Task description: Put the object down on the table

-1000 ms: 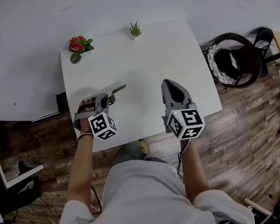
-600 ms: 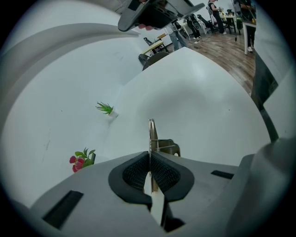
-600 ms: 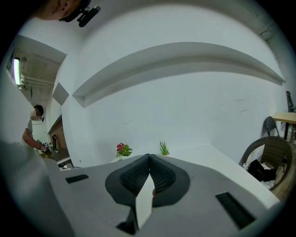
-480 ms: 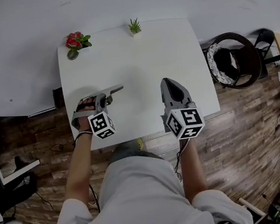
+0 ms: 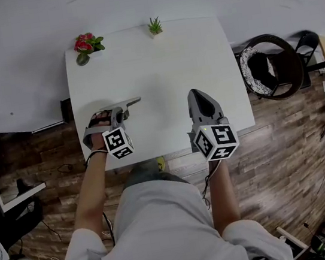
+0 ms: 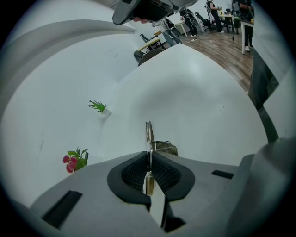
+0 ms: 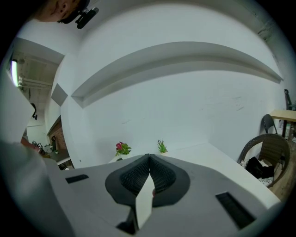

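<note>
White table (image 5: 159, 66); slim silvery object (image 6: 149, 132), perhaps a blade.

- Head view looks steeply down from above the person onto the worktop (image 5: 153, 67)
- Left claw (image 6: 149, 155) view sits close behind its jaws, tilted down over the worktop
- Right claw (image 7: 149, 159) view faces nearly level toward the wall (image 7: 185, 92)
- All share the red flowers (image 5: 83, 45) at 11 o'clock, green plant (image 5: 155, 26) at 12

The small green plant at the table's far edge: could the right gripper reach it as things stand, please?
Probably yes: only bare table lies between the right gripper and the plant, and its shut jaws hold nothing, though they must open first.
</note>
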Action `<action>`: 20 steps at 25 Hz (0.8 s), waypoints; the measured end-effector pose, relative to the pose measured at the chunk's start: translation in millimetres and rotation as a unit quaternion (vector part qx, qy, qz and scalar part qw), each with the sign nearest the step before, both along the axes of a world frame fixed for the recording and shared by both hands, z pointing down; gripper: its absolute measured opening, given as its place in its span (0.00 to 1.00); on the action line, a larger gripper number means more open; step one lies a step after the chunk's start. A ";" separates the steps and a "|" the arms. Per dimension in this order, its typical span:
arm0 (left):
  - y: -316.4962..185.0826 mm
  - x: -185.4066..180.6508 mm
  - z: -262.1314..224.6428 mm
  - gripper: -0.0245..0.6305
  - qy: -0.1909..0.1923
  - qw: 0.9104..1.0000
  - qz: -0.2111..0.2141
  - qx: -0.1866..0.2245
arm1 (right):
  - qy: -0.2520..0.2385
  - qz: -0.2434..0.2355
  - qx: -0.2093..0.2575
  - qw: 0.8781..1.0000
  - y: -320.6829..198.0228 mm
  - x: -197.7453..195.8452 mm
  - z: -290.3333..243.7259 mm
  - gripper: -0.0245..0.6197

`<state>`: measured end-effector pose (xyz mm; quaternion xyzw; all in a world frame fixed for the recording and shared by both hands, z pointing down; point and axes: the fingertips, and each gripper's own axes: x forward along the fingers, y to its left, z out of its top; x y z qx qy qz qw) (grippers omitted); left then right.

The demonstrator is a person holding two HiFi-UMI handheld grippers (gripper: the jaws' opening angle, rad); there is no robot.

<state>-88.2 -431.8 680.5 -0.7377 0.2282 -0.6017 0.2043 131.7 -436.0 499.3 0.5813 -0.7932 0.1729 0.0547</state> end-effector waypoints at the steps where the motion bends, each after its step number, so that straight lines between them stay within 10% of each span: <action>1: 0.8 0.3 0.4 0.07 0.000 1.000 0.000 -0.002 | 0.000 0.002 0.000 1.000 1.0 1.6 0.0 0.05; 20: 12.3 1.9 13.5 0.15 0.002 0.999 -0.001 -0.039 | 0.001 0.015 -0.004 1.000 6.4 8.3 0.3 0.05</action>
